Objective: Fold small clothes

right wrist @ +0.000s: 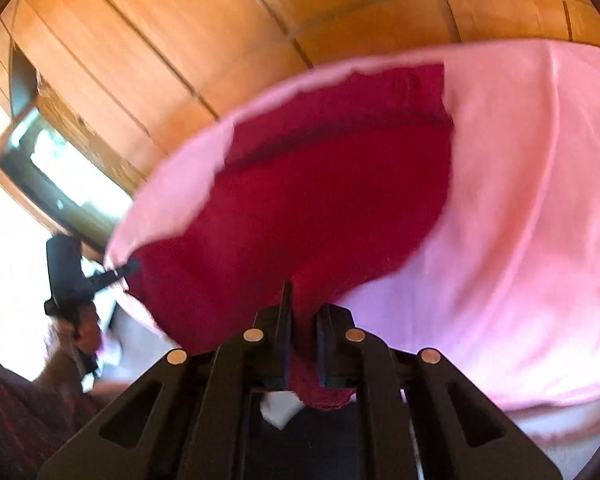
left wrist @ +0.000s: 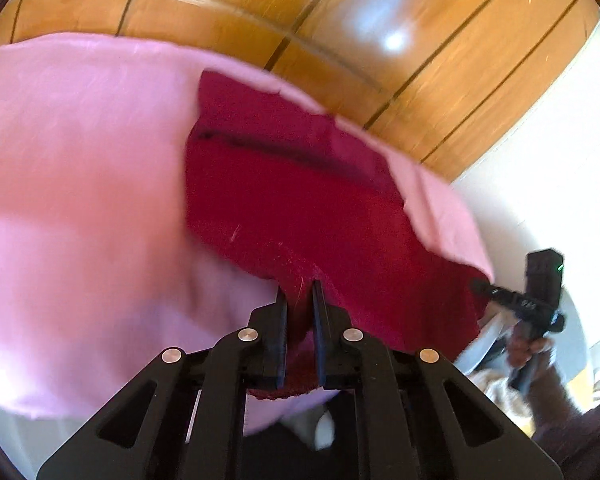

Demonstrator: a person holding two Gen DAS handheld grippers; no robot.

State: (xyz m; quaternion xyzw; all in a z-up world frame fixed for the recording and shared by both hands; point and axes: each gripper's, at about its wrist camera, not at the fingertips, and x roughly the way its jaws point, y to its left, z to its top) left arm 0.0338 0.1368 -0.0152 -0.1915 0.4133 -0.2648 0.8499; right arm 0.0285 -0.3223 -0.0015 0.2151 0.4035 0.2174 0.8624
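looks like the lift-and-spread step of the fold imo. the garment (left wrist: 100, 168) is pink w/ a dark red panel (left wrist: 300, 208), and it's held up in the air between both claws, not lying flat on anything that i can see. frames are blurry btw, so there's motion going on.

left claw (left wrist: 300, 312): fingers narrow, pinched on the red edge, w/ a bit of cloth poking out below the fingers on the near side. right claw (right wrist: 303, 320): same deal, clamped tight on red fabric, and a scrap hangs under it too. from the left cam you can see the other claw off to the far right, gripping the far red corner, so the two grips are well apart along one edge and the cloth is stretched between them.

the rest of the pink fabric billows up and away from both claws, w/ wood panels (left wrist: 380, 20) behind it.

next move prob needs both grips kept tight, the edge kept taut and level, then the cloth laid down flat before any folding over. can't tell where the surface is tho, it's hidden by the cloth.
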